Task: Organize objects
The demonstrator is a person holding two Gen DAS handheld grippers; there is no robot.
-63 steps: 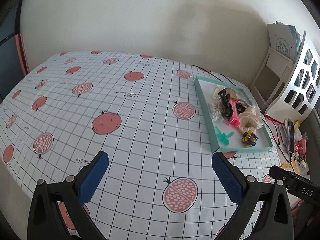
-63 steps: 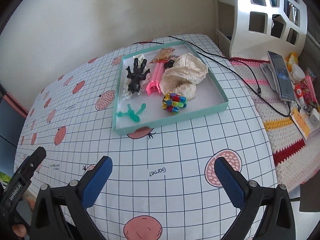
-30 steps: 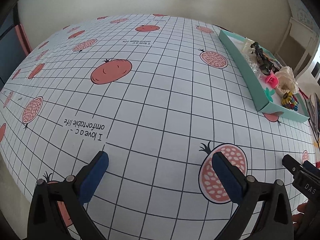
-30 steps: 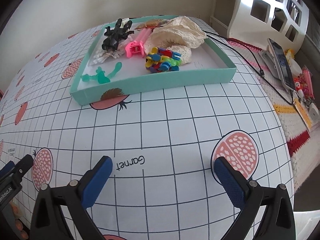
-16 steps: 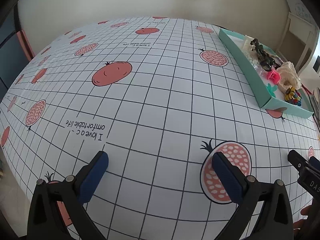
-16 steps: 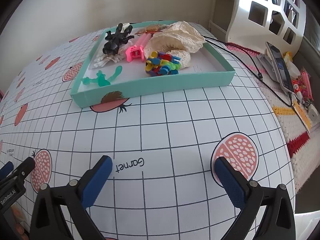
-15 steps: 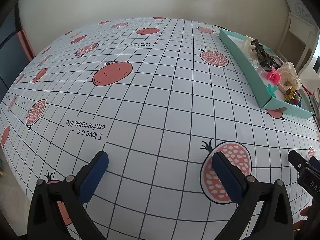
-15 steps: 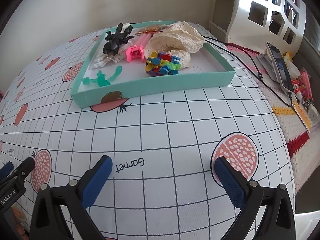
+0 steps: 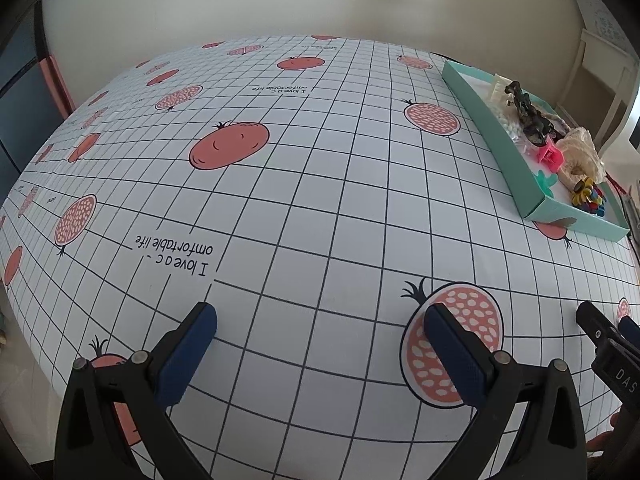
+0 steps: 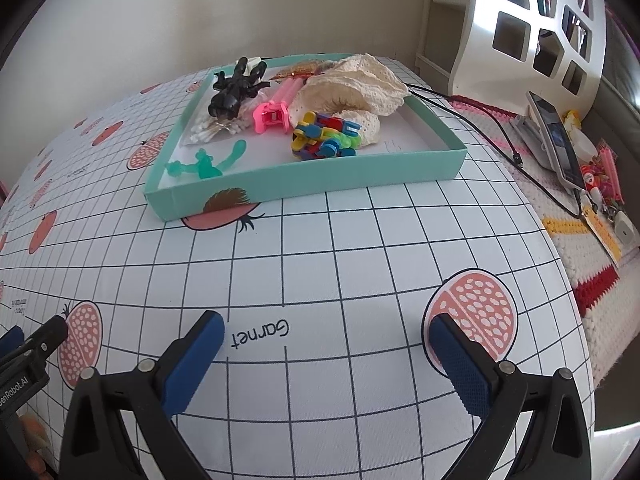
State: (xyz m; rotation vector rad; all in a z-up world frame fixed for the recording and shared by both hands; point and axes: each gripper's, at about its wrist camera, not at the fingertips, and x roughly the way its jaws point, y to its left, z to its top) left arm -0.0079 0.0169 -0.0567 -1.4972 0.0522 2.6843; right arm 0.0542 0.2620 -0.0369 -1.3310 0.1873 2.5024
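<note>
A shallow teal tray sits on the pomegranate-print tablecloth ahead of my right gripper, which is open and holds nothing. In the tray lie a black figure, a pink hair clip, a cream crocheted cloth, a multicoloured toy, a green toy and a bag of cotton swabs. In the left wrist view the same tray lies far right. My left gripper is open and low over bare cloth.
A white cut-out rack stands at the back right. A phone on a black cable and small trinkets lie on a crocheted mat beside the table. The table edge drops off at the right.
Both grippers dropped low toward the tablecloth about a second ago and have since eased slightly up and back. Both stay open, and nothing in the tray has moved.
</note>
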